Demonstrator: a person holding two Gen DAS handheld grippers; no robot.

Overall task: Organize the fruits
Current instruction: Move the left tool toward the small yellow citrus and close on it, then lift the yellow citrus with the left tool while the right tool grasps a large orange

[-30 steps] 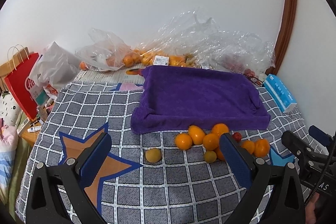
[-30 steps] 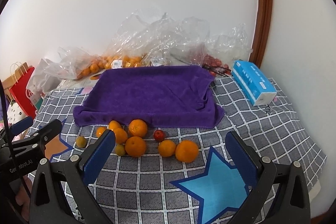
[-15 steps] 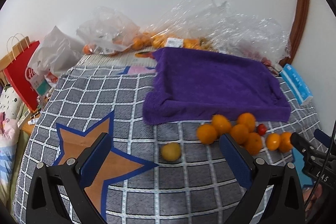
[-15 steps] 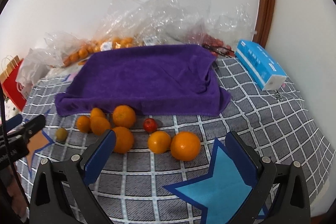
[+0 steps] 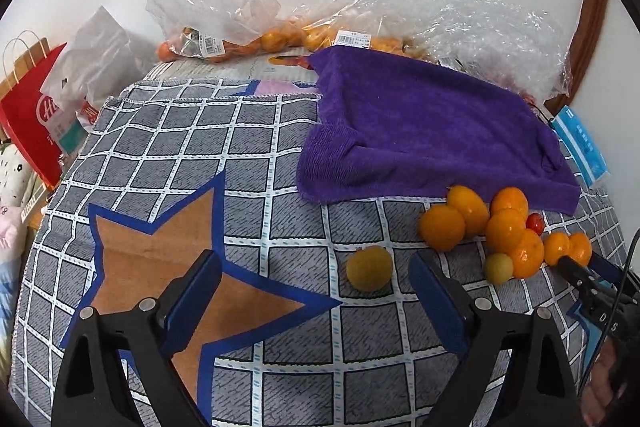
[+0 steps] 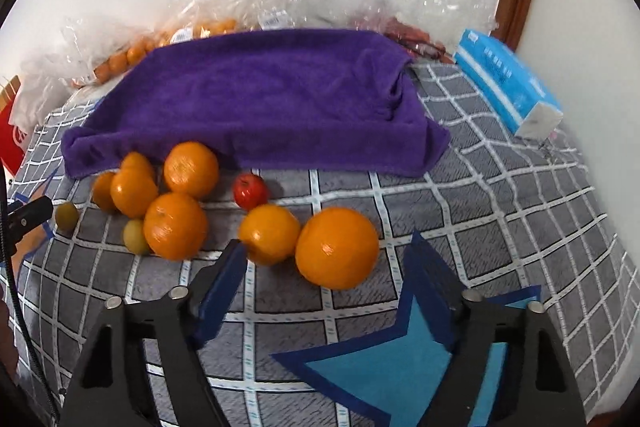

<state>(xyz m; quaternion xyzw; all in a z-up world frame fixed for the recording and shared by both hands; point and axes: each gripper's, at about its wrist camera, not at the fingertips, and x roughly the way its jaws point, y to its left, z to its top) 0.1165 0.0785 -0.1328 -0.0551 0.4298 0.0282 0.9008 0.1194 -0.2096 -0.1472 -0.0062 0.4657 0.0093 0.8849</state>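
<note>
A purple towel (image 6: 256,95) lies behind glossy oranges (image 6: 337,247) clustered on the checked cloth (image 5: 256,155). The right gripper (image 6: 324,267) and left gripper (image 5: 316,279), jaws just closing, grasp nothing. Only the left view shows the red bag (image 5: 28,123).

Bright even light, soft shadows; fisheye edge bending; right view motion-blurred.

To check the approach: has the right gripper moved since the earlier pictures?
Yes. The right gripper has come down toward the large orange, away from the purple towel. Its jaws have just been closing, nothing gripped yet.
</note>
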